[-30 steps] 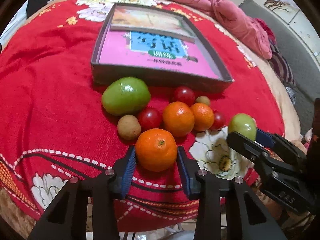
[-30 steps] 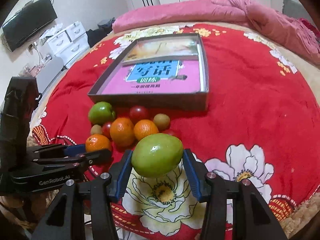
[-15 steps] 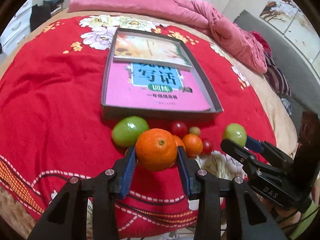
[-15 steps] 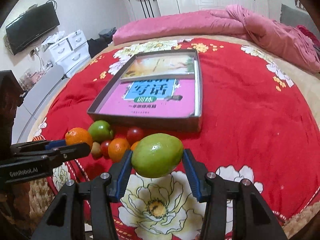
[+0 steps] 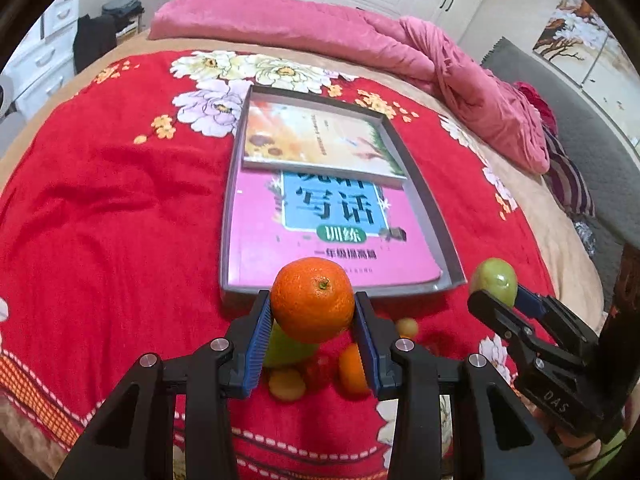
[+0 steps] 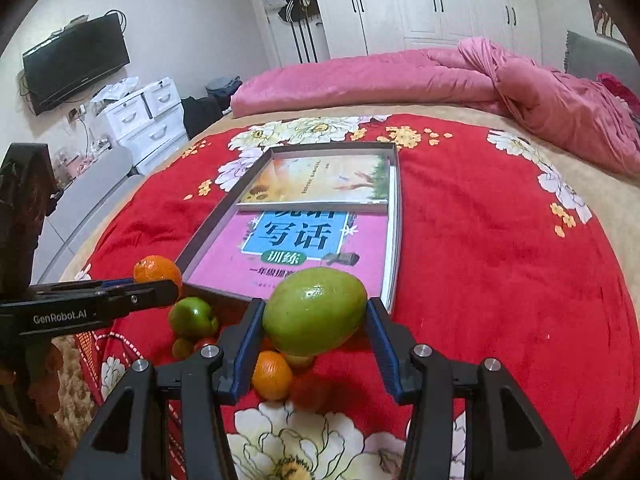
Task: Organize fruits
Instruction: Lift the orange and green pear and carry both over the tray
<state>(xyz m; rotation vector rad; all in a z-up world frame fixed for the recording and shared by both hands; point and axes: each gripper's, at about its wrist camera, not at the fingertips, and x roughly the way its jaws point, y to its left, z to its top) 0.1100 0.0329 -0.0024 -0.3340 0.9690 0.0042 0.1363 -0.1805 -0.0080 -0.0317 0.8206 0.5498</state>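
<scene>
Both fruits gripped and held clear of the red floral blanket [image 5: 100,240], just short of the grey shallow box [image 5: 448,248].

Left wrist view: round orange mandarin [image 5: 312,299] is clamped across its widest part by the left gripper [image 5: 311,332]; judged light, firm, with a grippy peel. Right wrist view: large oval green mango [image 6: 315,316] is pinched across its short axis by the right gripper [image 6: 314,344]; judged heavier, smooth-skinned, easily bruised, so a mid-body hold is preferred.
</scene>
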